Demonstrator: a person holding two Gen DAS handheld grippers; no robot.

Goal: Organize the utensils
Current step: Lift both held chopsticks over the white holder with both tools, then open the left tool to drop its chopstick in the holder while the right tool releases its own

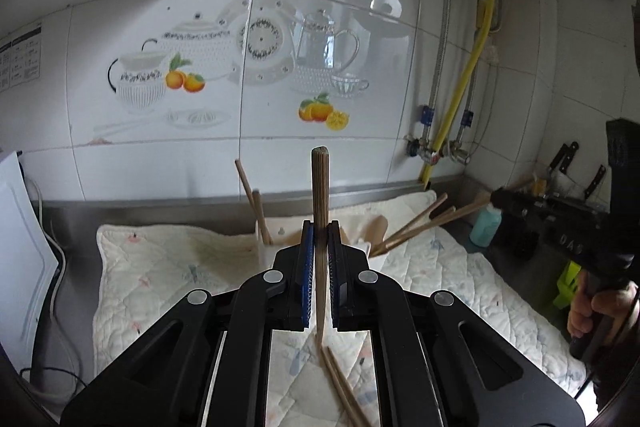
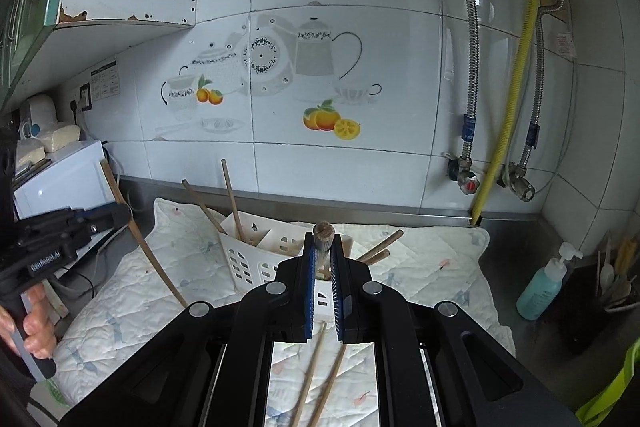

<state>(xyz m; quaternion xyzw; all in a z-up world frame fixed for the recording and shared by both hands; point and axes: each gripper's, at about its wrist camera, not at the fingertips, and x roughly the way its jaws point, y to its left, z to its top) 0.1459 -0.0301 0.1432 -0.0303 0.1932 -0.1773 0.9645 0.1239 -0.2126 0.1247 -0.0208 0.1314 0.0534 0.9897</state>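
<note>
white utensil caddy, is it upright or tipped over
Upright. In the right wrist view the caddy stands on the quilted mat with its open top up and chopsticks sticking out.

Soft, even daylight fills both views. Glare streaks the glossy tiles. Fisheye bending darkens the corners.

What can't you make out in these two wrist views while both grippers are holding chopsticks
- Left wrist view: the white utensil holder is mostly hidden behind the left gripper; its contents are unclear.
- Right wrist view: the lower end of the chopstick in the right gripper is hidden between the pads.
- Both views: loose chopsticks on the quilted cloth are cut off by the bottom edge.
</note>
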